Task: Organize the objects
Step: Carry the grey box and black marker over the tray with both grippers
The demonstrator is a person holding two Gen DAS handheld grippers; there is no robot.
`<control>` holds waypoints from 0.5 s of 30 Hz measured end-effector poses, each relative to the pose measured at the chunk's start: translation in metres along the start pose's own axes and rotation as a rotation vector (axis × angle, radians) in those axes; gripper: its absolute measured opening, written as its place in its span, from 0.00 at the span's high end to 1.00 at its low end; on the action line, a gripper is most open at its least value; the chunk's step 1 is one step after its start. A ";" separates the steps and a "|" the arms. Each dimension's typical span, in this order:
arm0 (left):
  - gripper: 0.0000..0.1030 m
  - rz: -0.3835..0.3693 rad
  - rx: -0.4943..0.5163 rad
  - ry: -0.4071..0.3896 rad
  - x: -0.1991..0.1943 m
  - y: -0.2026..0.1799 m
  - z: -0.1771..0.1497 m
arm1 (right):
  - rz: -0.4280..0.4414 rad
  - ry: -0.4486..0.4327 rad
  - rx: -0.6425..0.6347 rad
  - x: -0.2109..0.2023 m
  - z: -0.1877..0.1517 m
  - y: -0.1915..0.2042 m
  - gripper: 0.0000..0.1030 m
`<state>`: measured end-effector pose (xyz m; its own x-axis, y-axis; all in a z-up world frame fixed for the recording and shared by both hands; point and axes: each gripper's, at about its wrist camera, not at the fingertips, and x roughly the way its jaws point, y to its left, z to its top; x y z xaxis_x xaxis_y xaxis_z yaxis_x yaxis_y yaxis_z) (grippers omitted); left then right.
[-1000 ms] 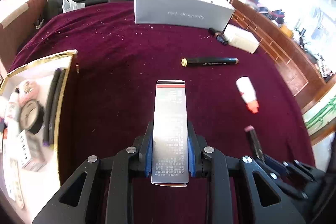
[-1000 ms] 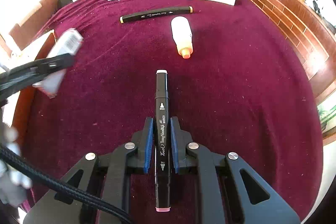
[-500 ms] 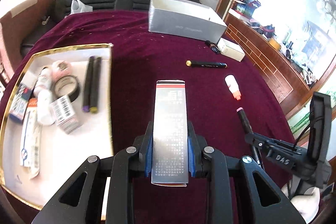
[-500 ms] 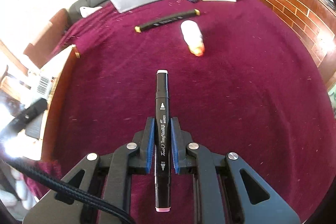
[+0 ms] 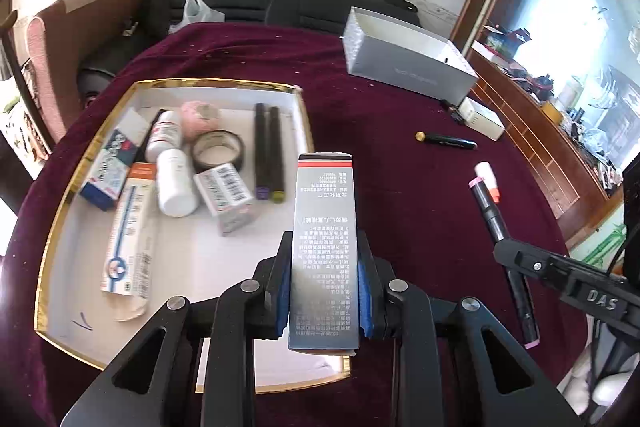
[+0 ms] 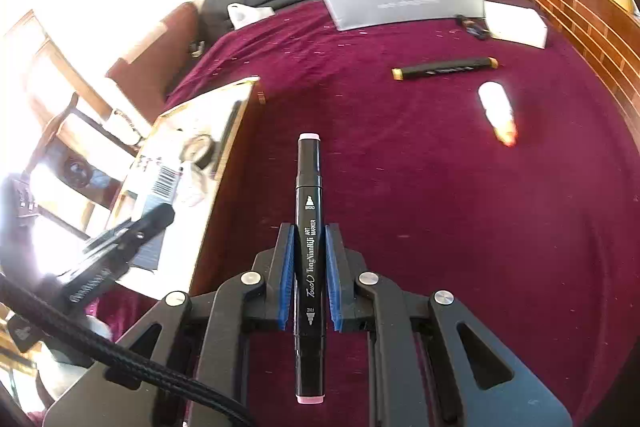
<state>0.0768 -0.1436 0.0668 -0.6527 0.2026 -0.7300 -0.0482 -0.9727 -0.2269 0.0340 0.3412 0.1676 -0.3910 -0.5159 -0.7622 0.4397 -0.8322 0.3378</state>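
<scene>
Tray [image 5: 301, 115] rim under L gripper [image 5: 323, 267] clamping box [image 5: 324, 227]; R gripper [image 6: 308, 267] pinches marker [image 6: 309, 227].

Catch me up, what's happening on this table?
A person is tidying loose items into the gold-rimmed tray. The left gripper is shut on a grey printed carton, held over the tray's near right edge. The right gripper is shut on a black art marker with pink caps, above the red cloth beside the tray. A yellow-capped marker and a small white bottle lie on the cloth.
</scene>
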 end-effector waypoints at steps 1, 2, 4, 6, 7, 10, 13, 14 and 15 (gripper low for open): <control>0.78 0.005 -0.004 -0.002 0.000 0.004 0.000 | 0.010 0.004 -0.004 0.001 0.001 0.005 0.88; 0.78 0.012 -0.007 -0.004 -0.001 0.007 0.000 | 0.022 0.010 -0.008 0.003 0.003 0.010 0.88; 0.78 0.020 -0.010 -0.007 -0.001 0.014 0.000 | 0.038 0.019 -0.014 0.007 0.005 0.019 0.88; 0.78 0.029 -0.016 -0.009 -0.001 0.021 0.000 | 0.055 0.029 -0.022 0.011 0.008 0.029 0.88; 0.78 0.032 -0.018 -0.009 -0.001 0.024 0.000 | 0.061 0.033 -0.028 0.014 0.009 0.034 0.88; 0.78 0.037 -0.025 -0.008 -0.001 0.034 -0.001 | 0.075 0.042 -0.050 0.021 0.012 0.050 0.88; 0.78 0.041 -0.038 -0.002 0.000 0.045 -0.002 | 0.090 0.054 -0.071 0.030 0.015 0.065 0.88; 0.78 0.044 -0.044 -0.001 0.001 0.049 -0.003 | 0.096 0.059 -0.079 0.034 0.015 0.070 0.88; 0.78 0.045 -0.048 0.001 0.001 0.053 -0.004 | 0.100 0.063 -0.085 0.036 0.015 0.074 0.88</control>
<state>0.0767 -0.1946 0.0521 -0.6529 0.1585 -0.7407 0.0176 -0.9744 -0.2240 0.0403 0.2580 0.1740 -0.2918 -0.5794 -0.7610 0.5418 -0.7558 0.3677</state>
